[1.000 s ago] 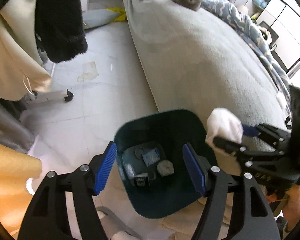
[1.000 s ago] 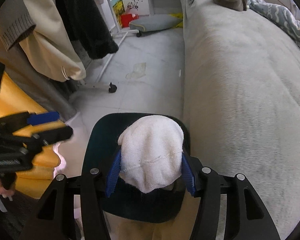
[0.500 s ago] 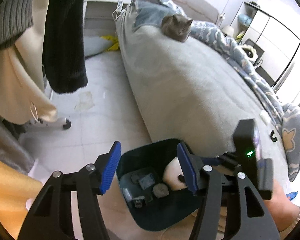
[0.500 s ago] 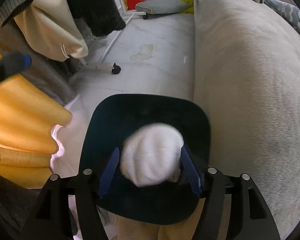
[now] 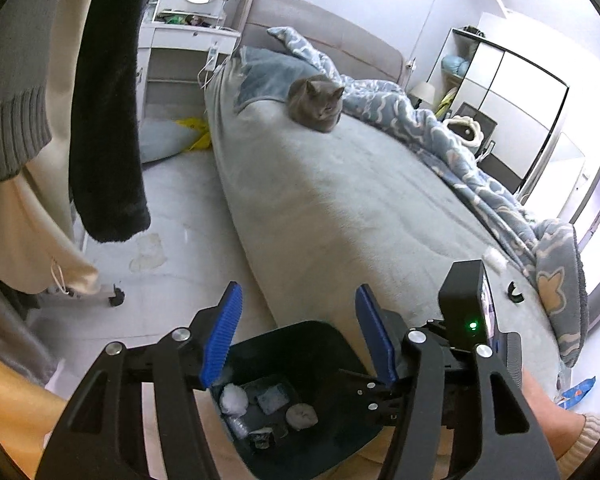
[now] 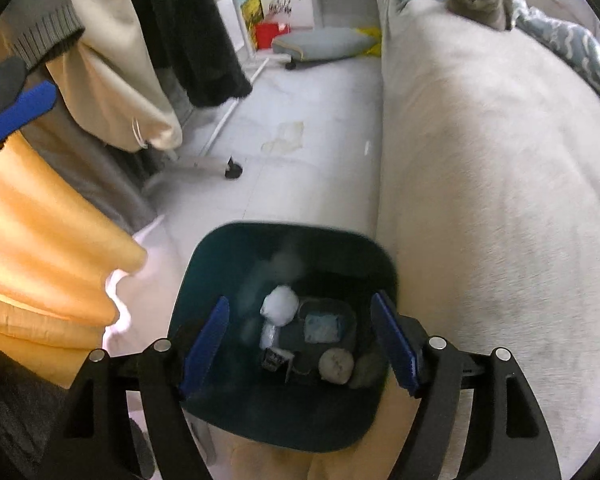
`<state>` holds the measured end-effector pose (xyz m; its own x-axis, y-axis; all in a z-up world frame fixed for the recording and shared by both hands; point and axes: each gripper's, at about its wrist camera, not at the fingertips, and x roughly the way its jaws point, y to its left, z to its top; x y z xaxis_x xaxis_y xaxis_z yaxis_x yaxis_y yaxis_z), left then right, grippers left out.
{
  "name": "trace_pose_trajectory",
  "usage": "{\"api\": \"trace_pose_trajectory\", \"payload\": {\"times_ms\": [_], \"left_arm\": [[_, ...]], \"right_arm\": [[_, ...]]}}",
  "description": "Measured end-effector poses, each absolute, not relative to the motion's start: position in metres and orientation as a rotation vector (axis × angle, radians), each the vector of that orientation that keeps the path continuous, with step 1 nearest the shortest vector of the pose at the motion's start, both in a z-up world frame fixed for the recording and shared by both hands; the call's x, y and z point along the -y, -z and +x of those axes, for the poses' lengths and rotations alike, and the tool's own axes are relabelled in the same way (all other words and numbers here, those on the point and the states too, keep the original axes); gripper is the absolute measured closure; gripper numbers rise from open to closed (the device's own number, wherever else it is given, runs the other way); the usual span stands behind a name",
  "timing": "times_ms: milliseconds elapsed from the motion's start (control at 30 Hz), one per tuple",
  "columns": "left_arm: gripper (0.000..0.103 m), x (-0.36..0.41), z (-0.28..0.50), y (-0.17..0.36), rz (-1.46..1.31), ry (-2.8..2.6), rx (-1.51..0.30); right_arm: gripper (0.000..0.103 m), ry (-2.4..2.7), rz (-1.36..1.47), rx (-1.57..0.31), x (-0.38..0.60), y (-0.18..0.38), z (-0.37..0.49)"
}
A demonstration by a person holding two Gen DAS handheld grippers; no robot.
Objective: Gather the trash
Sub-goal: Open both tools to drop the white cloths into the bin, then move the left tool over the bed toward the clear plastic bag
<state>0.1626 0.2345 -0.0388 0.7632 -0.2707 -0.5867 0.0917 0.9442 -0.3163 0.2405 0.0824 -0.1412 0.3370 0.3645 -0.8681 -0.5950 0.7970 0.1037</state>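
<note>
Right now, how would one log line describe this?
step: wad dropped in bin | right tongs: opening, empty, over bin | left tongs: opening, empty

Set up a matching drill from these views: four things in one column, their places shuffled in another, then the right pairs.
Things:
1. grey cat
2. white crumpled wad
3. black fuzzy garment
4. small white scrap

Places:
A. hanging above the floor
B. inside the dark teal bin
C. lying near the bed's foot
D. resting near the bed's head

Pairs: 1-D, 2-B, 3-A, 4-C
</note>
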Motion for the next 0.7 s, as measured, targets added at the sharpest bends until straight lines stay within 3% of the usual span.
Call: {"api": "trace_pose_trajectory", "payload": {"times_ms": [300,700], "left_arm": [[0.026,-0.21,0.169,0.027,-0.271,0.226,-0.645],[0.017,-0.154,0.183,0.013,-0.222,0.27,-0.628]], "right_arm": [[0.024,-0.616,-0.212,-0.919,-0.049,0.109,0.239],[0.024,-0.539,-0.175,-0.85,0.01,0.085,0.241]]}}
